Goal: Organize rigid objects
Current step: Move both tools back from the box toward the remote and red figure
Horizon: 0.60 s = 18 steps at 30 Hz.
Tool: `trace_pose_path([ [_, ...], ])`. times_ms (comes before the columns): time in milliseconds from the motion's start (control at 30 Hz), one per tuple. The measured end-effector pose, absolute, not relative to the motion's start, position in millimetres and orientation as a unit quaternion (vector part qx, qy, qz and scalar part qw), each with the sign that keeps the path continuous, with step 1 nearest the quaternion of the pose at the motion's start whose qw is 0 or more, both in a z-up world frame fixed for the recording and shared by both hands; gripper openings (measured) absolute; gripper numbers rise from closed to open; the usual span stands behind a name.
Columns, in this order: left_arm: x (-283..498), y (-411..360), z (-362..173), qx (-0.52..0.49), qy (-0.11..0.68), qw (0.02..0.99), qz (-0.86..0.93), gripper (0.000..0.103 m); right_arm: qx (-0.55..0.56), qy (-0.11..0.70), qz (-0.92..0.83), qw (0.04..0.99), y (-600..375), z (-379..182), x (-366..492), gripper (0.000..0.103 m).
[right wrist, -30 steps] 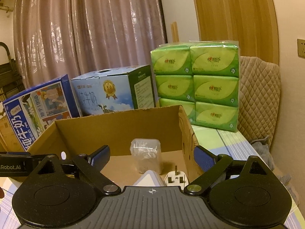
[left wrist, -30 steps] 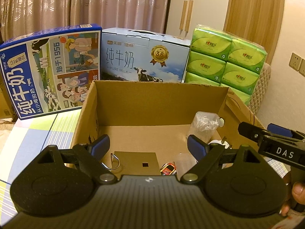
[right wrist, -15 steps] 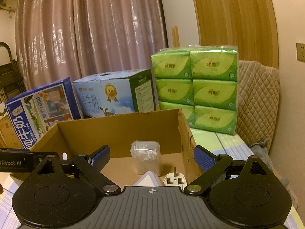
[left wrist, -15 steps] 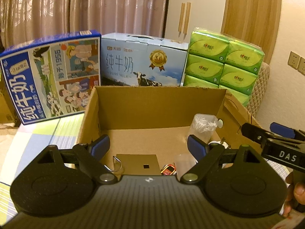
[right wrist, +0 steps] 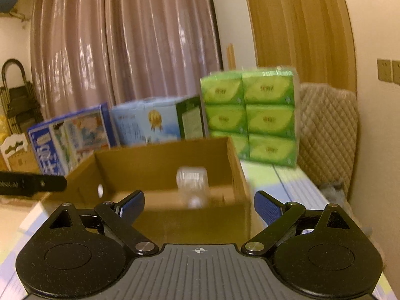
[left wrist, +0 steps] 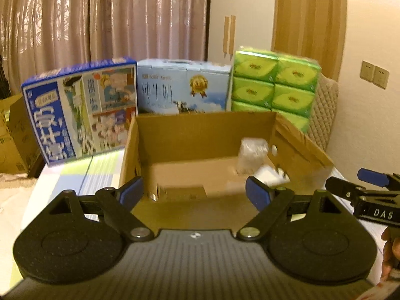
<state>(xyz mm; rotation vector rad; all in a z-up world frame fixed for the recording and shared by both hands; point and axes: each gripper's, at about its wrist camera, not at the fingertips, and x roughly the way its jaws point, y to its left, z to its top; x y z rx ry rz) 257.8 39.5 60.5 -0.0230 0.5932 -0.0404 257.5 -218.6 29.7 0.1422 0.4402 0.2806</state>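
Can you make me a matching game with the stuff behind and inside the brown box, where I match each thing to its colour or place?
Things:
1. tissue packs
2. tilted milk carton
3. clear plastic container
4. cardboard box

Colour or place:
A. dark blue, behind the box on the left
B. brown, open on top
C. green, stacked behind the box on the right
D. see-through, inside the box

Pairs: 1-C, 2-A, 3-D, 4-B
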Motion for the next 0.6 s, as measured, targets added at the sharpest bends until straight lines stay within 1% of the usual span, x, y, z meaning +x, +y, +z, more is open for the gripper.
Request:
trace_pose_path([
  [200,221,47,37,-0.016,0.335,0.942,-0.011,0.085,0.06,0.251,0.134,0.957,-229,17,210,0.092],
  [533,168,62,17,-0.017,0.338,0.941,0.004,0.085,0.026,0.304,0.154,0.94,-217,-21,137,0.092],
  [600,166,63,8,-0.022,0.354,0.935,0.01,0.085,0.011,0.309,0.162,0.937,-210,-29,130,0.092],
])
